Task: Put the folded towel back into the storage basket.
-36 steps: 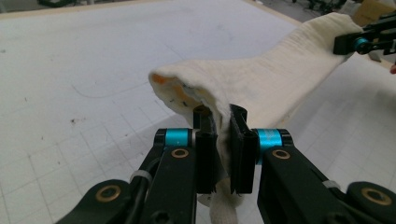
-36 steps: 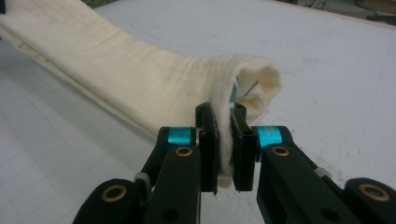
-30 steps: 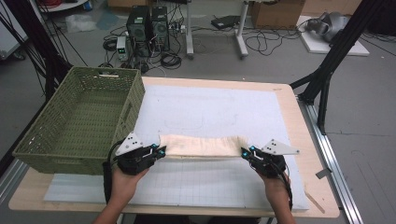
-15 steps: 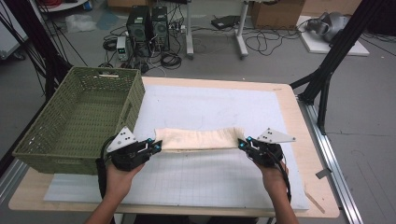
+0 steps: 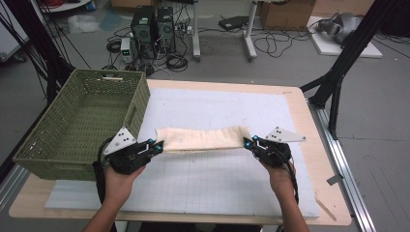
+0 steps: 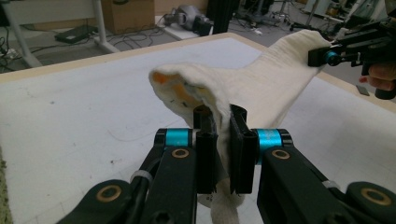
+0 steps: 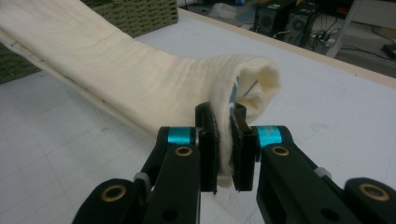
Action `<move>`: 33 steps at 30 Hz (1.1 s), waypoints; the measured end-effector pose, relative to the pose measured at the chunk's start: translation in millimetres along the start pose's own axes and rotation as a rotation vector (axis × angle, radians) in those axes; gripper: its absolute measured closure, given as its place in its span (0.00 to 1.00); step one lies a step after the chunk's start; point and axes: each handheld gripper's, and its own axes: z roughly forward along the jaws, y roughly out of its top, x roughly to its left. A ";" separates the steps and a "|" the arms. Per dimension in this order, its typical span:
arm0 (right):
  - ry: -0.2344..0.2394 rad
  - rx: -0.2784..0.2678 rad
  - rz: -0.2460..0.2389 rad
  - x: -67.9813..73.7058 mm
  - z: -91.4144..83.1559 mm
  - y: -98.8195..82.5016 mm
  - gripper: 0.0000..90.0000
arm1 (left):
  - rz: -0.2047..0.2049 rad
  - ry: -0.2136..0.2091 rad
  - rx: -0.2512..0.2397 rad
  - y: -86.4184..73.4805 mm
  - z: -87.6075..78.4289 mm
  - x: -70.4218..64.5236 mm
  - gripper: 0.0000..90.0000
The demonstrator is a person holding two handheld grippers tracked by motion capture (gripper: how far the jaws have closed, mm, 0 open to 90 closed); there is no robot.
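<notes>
A cream folded cloth (image 5: 203, 138) hangs stretched between my two grippers above the white mat (image 5: 212, 183). My left gripper (image 5: 155, 145) is shut on its left end, and in the left gripper view the cloth (image 6: 261, 84) is pinched between the black jaws of that gripper (image 6: 223, 135), with an orange inner layer showing at the fold. My right gripper (image 5: 247, 142) is shut on the right end; in the right gripper view the cloth (image 7: 140, 74) runs away from the pinch of this gripper (image 7: 225, 135) toward the basket. The other gripper (image 6: 345, 51) shows far off in the left gripper view.
A green woven basket (image 5: 80, 121) stands on the table's left side, close to my left hand. The wooden table edge (image 5: 333, 193) runs along the right. Computers and cables (image 5: 154, 29) lie on the floor beyond the table.
Both grippers have lifted the cloth off the mat and carried it a little farther from the person. The cloth now hangs taut between them.
</notes>
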 end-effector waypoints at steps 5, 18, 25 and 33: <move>0.007 0.004 -0.014 -1.6 13.8 7.3 0.93 | -0.014 0.031 -0.007 3.7 -7.3 -0.1 0.92; 0.049 -0.008 -0.027 -10.7 38.3 28.8 0.93 | 0.031 0.045 -0.058 6.7 -25.9 -4.2 0.92; 0.060 -0.025 -0.043 -5.6 52.1 48.3 0.93 | 0.019 0.061 -0.087 8.5 -38.9 0.6 0.92; 0.078 -0.030 -0.083 2.9 65.2 72.2 0.93 | 0.017 0.091 -0.107 9.8 -54.2 6.7 0.92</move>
